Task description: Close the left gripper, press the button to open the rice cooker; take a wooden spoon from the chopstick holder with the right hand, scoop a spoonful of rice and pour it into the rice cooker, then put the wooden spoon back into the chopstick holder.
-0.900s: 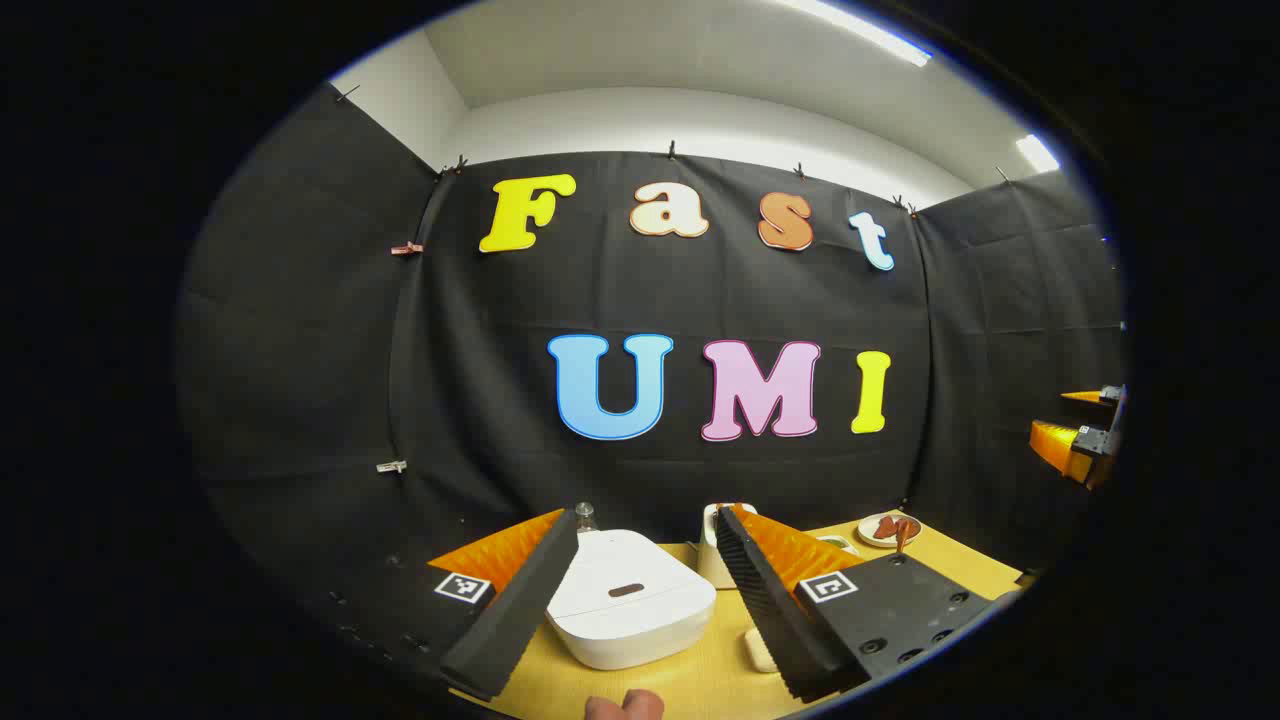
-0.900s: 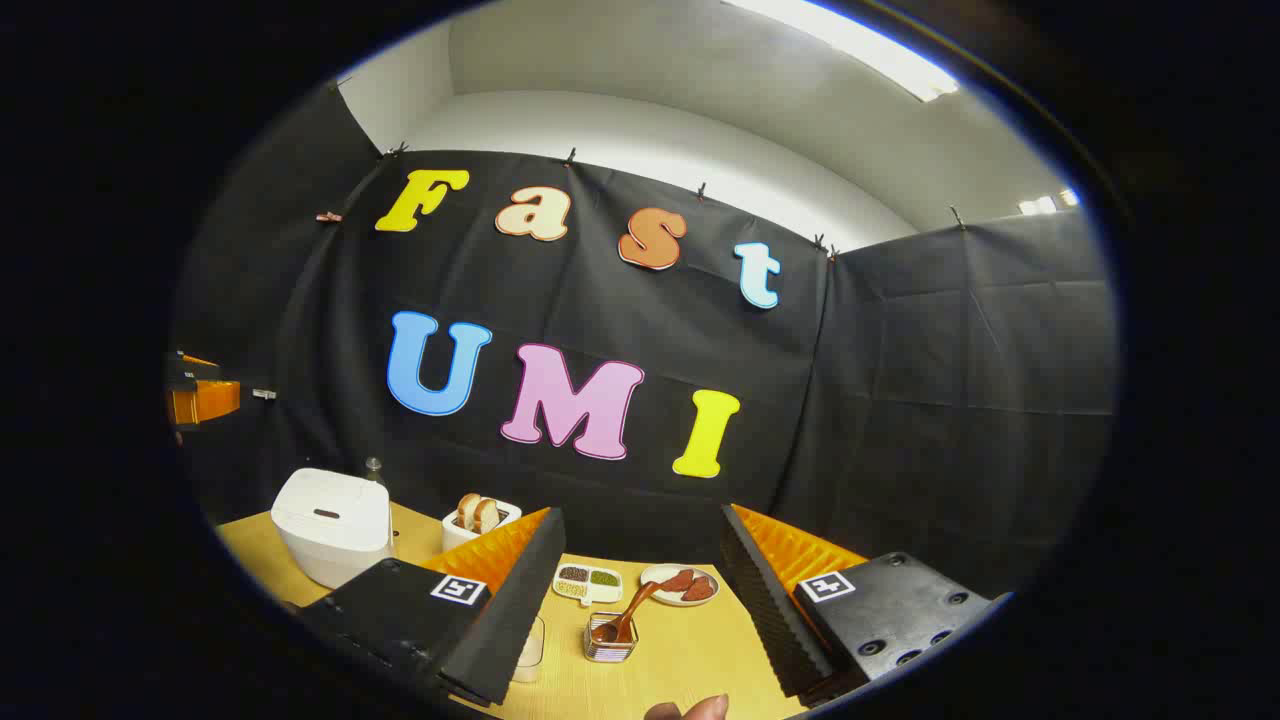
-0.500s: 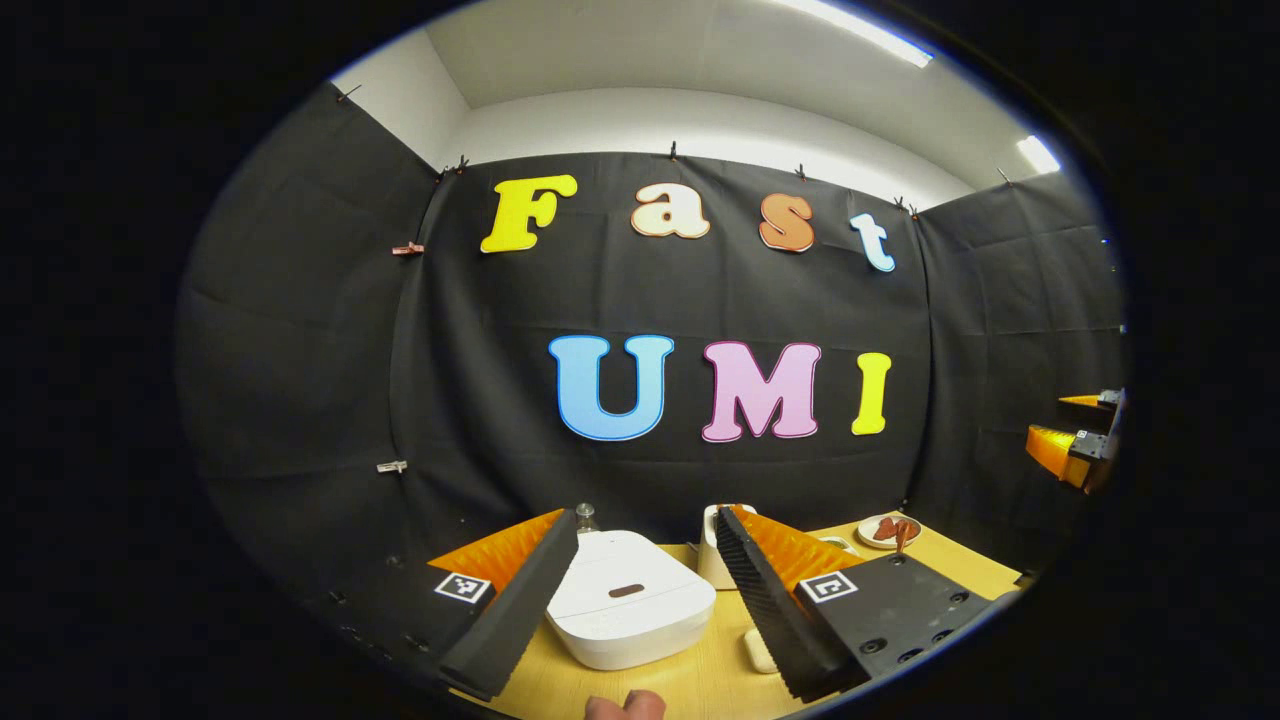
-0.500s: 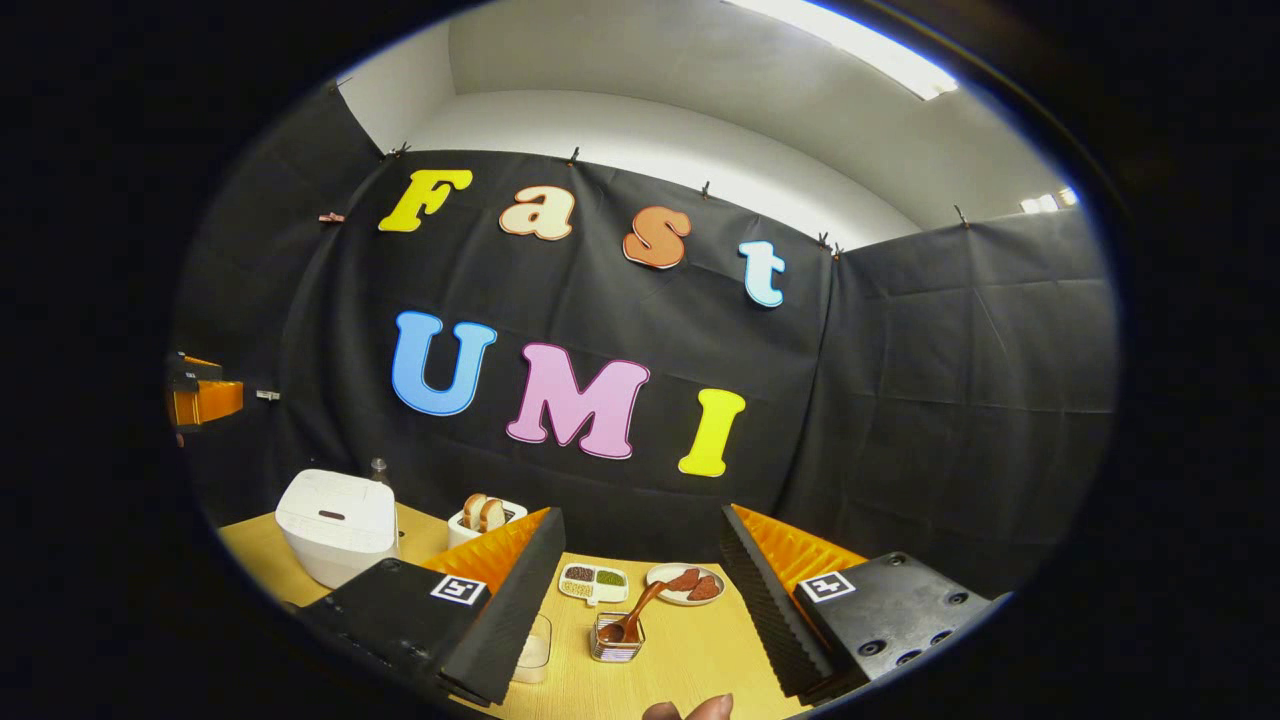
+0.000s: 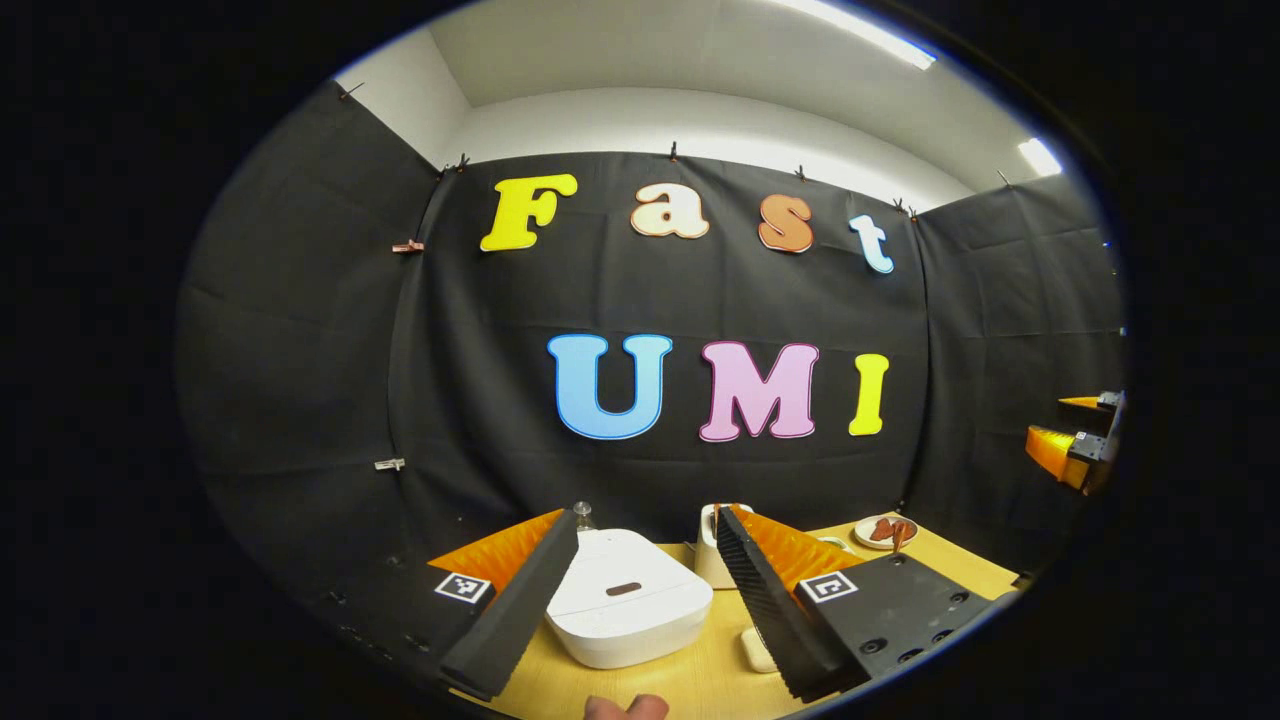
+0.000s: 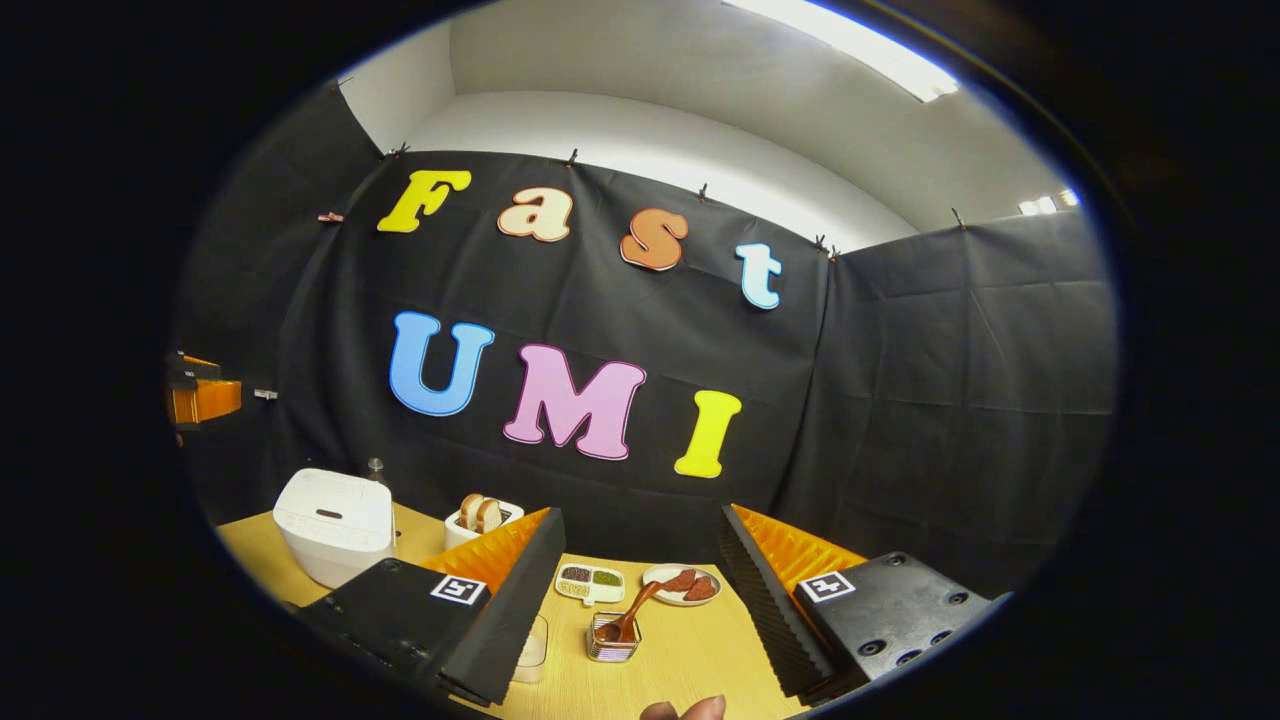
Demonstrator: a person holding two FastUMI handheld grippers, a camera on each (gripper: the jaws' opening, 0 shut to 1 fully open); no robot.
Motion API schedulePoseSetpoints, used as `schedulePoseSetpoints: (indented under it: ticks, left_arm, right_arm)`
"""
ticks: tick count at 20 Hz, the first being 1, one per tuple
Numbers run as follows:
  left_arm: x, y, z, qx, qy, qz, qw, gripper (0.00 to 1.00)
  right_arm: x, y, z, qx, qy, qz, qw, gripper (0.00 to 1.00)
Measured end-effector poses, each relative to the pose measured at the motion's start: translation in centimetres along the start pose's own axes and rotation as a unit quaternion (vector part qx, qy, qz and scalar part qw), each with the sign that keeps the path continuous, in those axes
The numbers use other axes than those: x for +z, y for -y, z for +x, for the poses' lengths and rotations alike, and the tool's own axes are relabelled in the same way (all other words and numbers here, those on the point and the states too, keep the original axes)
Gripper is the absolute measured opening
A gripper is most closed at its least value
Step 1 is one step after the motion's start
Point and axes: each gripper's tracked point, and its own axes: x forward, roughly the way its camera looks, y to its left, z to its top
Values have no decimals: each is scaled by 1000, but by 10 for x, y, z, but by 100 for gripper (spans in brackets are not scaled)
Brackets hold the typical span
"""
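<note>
The white rice cooker (image 5: 625, 600) stands with its lid down, just beyond and between the fingers of my left gripper (image 5: 647, 517), which is open and holds nothing. A dark oval button (image 5: 623, 588) marks the lid. In the right gripper view the cooker (image 6: 335, 522) stands at the far left of the table. A wooden spoon (image 6: 630, 615) leans in a small clear holder (image 6: 612, 645) ahead of my right gripper (image 6: 641, 512), also open and holding nothing. A small glass cup (image 6: 531, 645) with pale contents is half hidden behind that gripper's left finger.
On the yellow table (image 6: 690, 650) are a white toaster (image 6: 480, 520) with bread, a divided dish of grains (image 6: 590, 583) and a plate (image 6: 683, 585) of reddish pieces. Black cloth walls close the back and sides. Each view catches the other gripper (image 5: 1075, 445) at its edge.
Both views drift by a few pixels. Nothing on the table has moved and neither gripper has changed its opening.
</note>
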Motion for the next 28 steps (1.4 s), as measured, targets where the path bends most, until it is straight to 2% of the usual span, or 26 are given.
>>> schedulePoseSetpoints:
  ticks: [7, 8, 10, 11, 12, 15, 16, 19, 20, 23, 26, 28]
  left_arm:
    - [14, -4, 1, -33, 16, -1, 999, 96]
    - [18, -6, 0, -39, 24, 3, 999, 87]
    - [24, 0, 0, -72, 32, 11, 997, 64]
    - [22, 2, 1, -89, 27, 12, 996, 58]
    - [17, 0, 4, -101, 19, 12, 995, 45]
    - [-1, -5, 17, -135, -17, 14, 991, 20]
    - [-12, -1, 22, -157, -36, 15, 987, 8]
    - [-52, 14, 33, -239, -118, 3, 964, 7]
    - [-65, 15, 44, -254, -142, -1, 957, 7]
    - [-93, 5, 79, -264, -199, 18, 944, 7]
    - [-112, -8, 116, -267, -230, 59, 934, 7]
    - [-128, -12, 139, -279, -253, 74, 923, 7]
  right_arm:
    - [2, 0, 0, -3, 2, -6, 1000, 97]
    - [3, 1, 0, -4, 4, -9, 1000, 97]
    - [5, 2, 0, -6, 6, -12, 1000, 97]
    - [4, 2, -1, -7, 6, -13, 1000, 97]
    - [3, 2, -1, -7, 6, -13, 1000, 97]
    - [1, 2, -1, -8, 3, -13, 1000, 97]
    - [0, 3, -2, -9, 2, -15, 1000, 97]
    - [-3, 5, -2, -12, -1, -22, 1000, 97]
    - [-4, 7, -2, -14, -3, -24, 1000, 97]
    - [-6, 13, -4, -22, -5, -27, 999, 97]
    - [-11, 20, -5, -33, -10, -34, 999, 97]
    - [-12, 26, -6, -43, -14, -36, 998, 97]
